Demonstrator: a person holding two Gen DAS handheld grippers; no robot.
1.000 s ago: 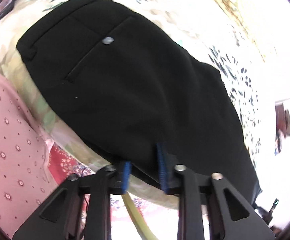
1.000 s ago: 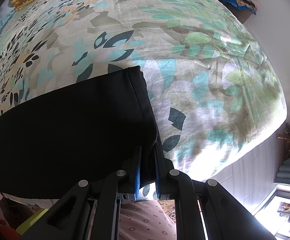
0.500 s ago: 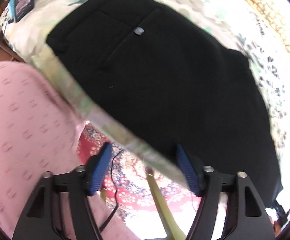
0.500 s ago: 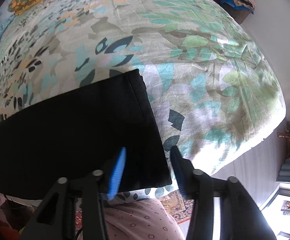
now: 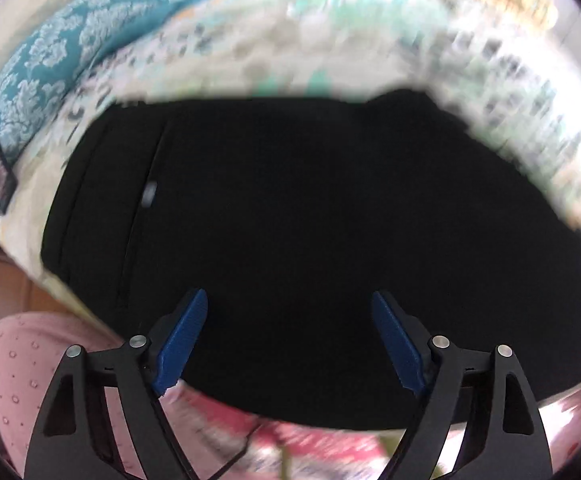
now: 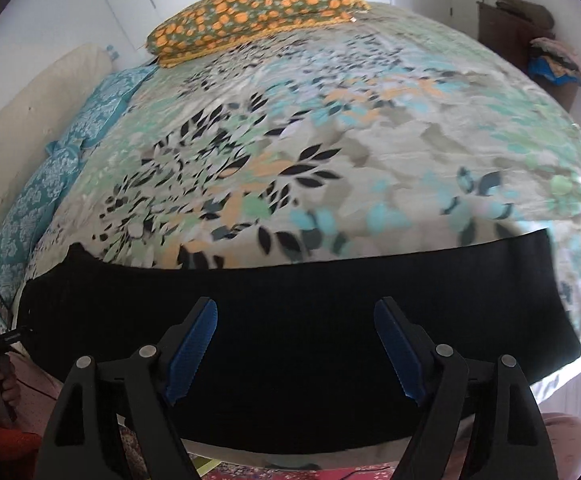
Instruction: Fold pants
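Pants now released (clamped a second ago); left gripper and right gripper both spread wide, holding nothing, above bedsheet.

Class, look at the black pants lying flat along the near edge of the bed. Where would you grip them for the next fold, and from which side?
Probably the hem end of the pants, at its near corner, coming in from the bed's open side. The fabric lies flat and the corner sits by the bed edge, so one finger could slide underneath. Both tongs, left and right, are open.
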